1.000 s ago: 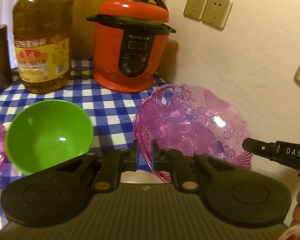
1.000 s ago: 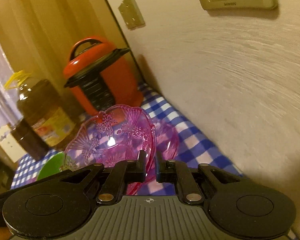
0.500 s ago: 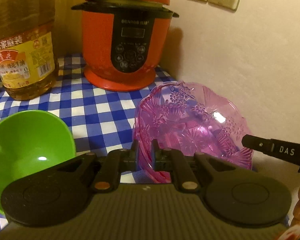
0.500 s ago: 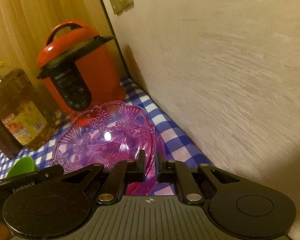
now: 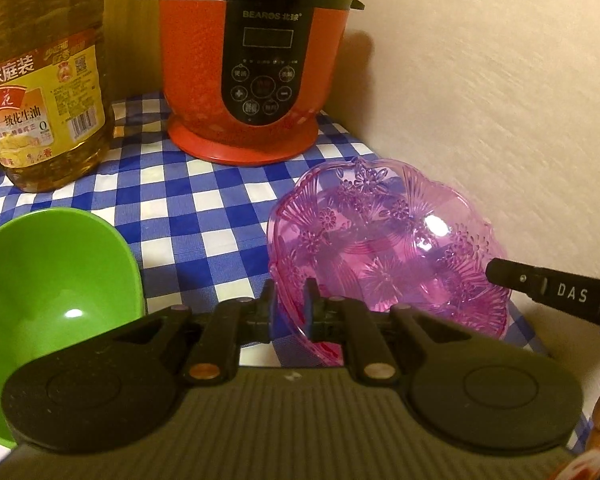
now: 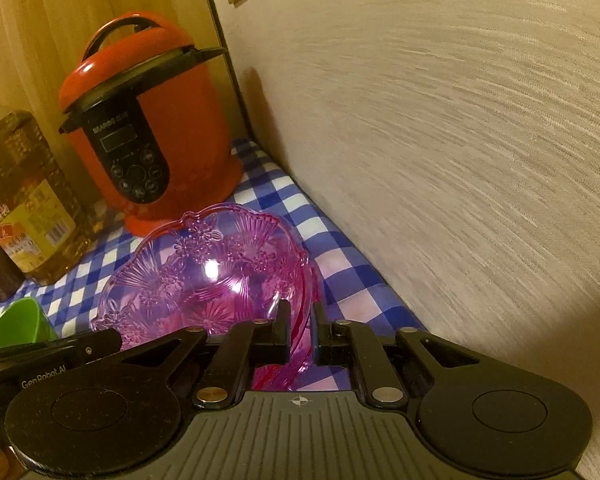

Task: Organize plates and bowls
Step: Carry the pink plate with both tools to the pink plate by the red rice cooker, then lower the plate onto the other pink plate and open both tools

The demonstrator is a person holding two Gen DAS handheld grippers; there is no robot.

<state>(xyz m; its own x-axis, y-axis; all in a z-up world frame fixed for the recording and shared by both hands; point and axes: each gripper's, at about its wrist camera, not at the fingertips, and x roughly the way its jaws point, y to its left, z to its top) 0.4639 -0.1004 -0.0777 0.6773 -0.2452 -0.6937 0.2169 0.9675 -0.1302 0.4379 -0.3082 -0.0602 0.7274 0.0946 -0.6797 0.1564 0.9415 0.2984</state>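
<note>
Left wrist: my left gripper (image 5: 288, 304) and right gripper (image 6: 300, 326) pinch opposite rims of the pink bowl (image 5: 384, 248), sharing its load. Bowl sits just before the red cooker (image 5: 252, 60), right of the green bowl (image 5: 48, 276).

Dim warm light, perhaps motion-smeared wall

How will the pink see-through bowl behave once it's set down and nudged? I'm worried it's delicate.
The pink bowl looks like thin moulded plastic, so probably light and slightly flexible rather than brittle. Its glossy, scalloped rim may slip a little where the left gripper and right gripper each pinch it. On the checked cloth it would likely slide easily; its wide, shallow shape makes tipping unlikely.
</note>
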